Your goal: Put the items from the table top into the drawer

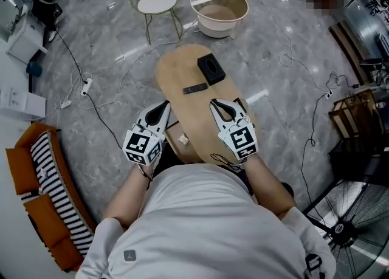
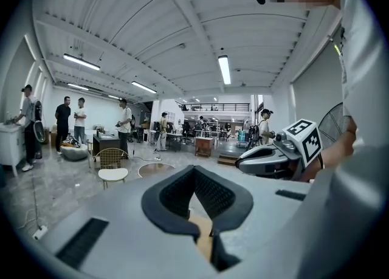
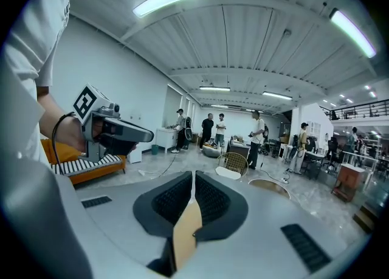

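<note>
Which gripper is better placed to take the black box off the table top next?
Probably the right gripper: it hangs over the table, nearer the black box. The left gripper is off the table's left edge.

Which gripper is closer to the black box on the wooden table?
Right. The right gripper is over the near end of the table, directly below the black box in the head view; the left gripper is beside its left edge, farther away.
</note>
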Demonstrator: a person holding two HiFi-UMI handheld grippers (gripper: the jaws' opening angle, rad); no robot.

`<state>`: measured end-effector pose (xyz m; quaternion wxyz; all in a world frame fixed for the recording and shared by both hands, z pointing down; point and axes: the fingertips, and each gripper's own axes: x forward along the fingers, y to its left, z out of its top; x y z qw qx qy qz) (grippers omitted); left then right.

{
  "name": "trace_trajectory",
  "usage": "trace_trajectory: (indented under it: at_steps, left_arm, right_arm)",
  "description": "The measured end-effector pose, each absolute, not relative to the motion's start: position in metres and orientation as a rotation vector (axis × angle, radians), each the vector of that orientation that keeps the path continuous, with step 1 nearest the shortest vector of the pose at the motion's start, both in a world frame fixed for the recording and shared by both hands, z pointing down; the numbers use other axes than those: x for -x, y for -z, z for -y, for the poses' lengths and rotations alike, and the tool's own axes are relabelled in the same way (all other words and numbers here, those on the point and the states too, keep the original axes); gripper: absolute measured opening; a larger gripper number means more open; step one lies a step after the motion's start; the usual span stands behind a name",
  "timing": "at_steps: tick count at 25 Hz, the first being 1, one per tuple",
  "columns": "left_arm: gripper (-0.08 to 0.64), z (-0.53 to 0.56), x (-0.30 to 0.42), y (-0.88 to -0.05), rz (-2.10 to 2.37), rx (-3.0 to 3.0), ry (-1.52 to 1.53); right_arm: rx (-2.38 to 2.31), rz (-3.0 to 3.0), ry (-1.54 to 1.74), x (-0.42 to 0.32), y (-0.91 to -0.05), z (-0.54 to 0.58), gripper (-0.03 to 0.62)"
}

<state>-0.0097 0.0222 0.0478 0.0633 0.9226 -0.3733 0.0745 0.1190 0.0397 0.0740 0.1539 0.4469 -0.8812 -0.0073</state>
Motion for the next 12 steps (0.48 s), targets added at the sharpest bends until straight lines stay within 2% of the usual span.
trace_trajectory:
  at_steps: [12]
  left_arm:
    - [0.009,0.059,0.037,-0.079,0.991,-2.766,-0.286]
  right_arm:
    - [-1.278,2.447,-0.033,-0.092,-0.104,0.049,0.04]
